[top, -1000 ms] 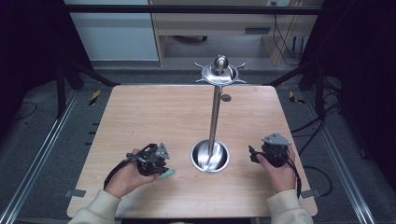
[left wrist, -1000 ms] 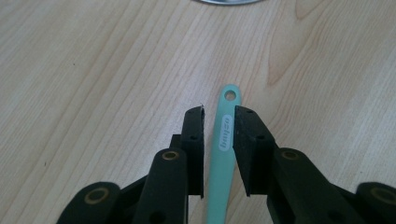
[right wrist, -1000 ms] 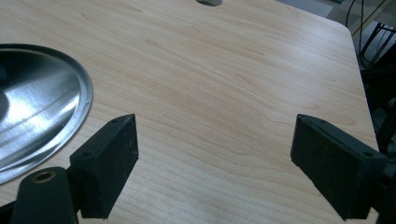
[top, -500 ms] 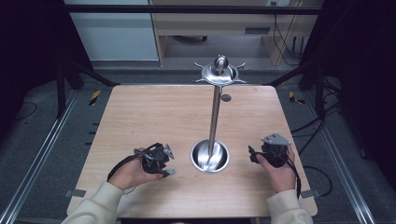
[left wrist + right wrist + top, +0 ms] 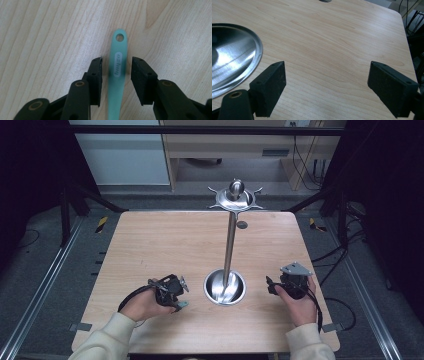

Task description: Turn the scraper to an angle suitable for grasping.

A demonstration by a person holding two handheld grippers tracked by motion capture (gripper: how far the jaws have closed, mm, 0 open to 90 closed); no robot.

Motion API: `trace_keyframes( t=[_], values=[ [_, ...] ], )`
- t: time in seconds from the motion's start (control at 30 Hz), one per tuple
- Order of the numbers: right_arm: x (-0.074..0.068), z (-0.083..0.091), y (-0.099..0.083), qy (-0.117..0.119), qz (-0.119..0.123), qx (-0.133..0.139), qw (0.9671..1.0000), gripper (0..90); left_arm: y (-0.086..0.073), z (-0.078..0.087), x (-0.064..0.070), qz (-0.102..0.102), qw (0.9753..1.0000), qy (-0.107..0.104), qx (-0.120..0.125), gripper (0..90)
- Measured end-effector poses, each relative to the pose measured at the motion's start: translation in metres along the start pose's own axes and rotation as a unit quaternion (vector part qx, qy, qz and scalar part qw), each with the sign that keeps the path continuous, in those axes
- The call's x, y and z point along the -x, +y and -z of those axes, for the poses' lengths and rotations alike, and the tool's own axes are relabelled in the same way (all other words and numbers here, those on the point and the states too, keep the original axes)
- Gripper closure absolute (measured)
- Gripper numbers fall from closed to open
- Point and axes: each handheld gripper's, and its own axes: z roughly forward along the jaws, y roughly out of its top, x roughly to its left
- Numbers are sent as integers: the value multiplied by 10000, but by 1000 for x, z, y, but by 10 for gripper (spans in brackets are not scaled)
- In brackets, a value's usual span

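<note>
As catalogued from left to right across the pale wooden table (image 5: 165,245): item one, the left gripper (image 5: 116,72), held low at the table's near left, its two black jaws parted and set on either side of a flat mint-green plastic handle with a hanging hole at its tip and a white oval label (image 5: 117,75). This handle lies flat on the wood, and in the high view its end (image 5: 182,304) pokes out just beside the left gripper (image 5: 172,295). Small gaps remain on both sides of it, so the jaws straddle but do not yet clamp; judged progress: approach done; closing, lifting and any placing are all left. Item two, a polished steel stand with a round dished base (image 5: 225,287), a slim upright pole and a star-shaped hook crown (image 5: 235,197), standing at centre near the front edge, just right of the handle. Its base rim is the nearest obstacle to a lift or a carry rightward; its hooks look a likely destination, though that is a guess. Item three, a small grey disc (image 5: 242,225) set in the wood behind the pole. Item four, the right gripper (image 5: 272,286), resting on the table near the base, jaws wide apart and holding nothing, its view (image 5: 327,87) looking over bare wood.
</note>
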Motion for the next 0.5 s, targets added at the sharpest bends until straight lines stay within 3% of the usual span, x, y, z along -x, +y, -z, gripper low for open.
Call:
trace_keyframes(
  t=[0.5],
  values=[
    [0,0,0,13,-15,-12,10000,153,10,-4,-3,-67,9997,-89,-238,654]
  ],
)
